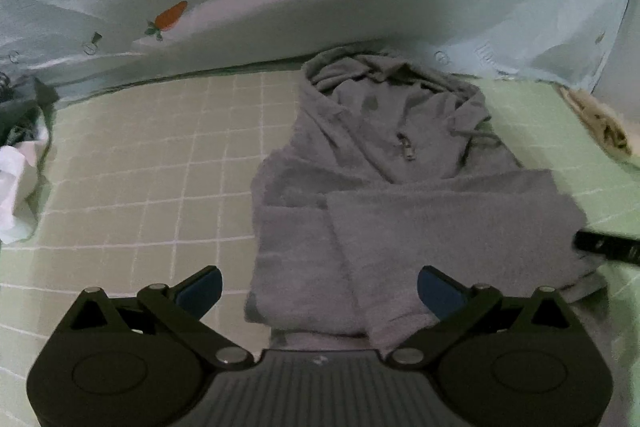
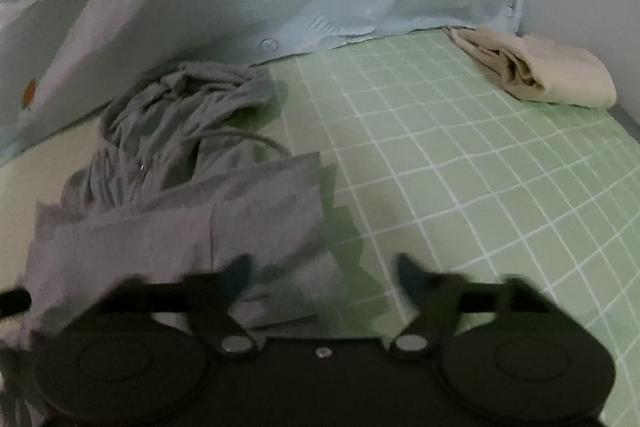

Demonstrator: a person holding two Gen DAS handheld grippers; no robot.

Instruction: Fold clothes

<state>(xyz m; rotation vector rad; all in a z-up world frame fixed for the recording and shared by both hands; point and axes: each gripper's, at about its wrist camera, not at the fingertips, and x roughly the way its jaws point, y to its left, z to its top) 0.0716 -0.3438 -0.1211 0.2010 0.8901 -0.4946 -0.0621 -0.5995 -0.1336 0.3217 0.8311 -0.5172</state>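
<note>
Surface: green checked sheet [image 2: 460, 163], folded beige cloth [image 2: 552, 75] set aside.
Done: grey hoodie [image 1: 400, 187] sleeves folded in.
Left: fold the body.
Jaws: left gripper [image 1: 320, 291] and right gripper [image 2: 324, 273] both wide apart, empty.

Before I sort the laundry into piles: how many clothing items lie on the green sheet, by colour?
Grey hoodie: 1
Beige folded garment: 1
Dark and white heap at the left edge: items cannot be told apart
Total clearly seen: 2

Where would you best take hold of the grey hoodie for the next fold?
Probably the grey hoodie by its crumpled hood end, from the far side: sleeves are already folded across the body, so the hood is the loose part left.
</note>
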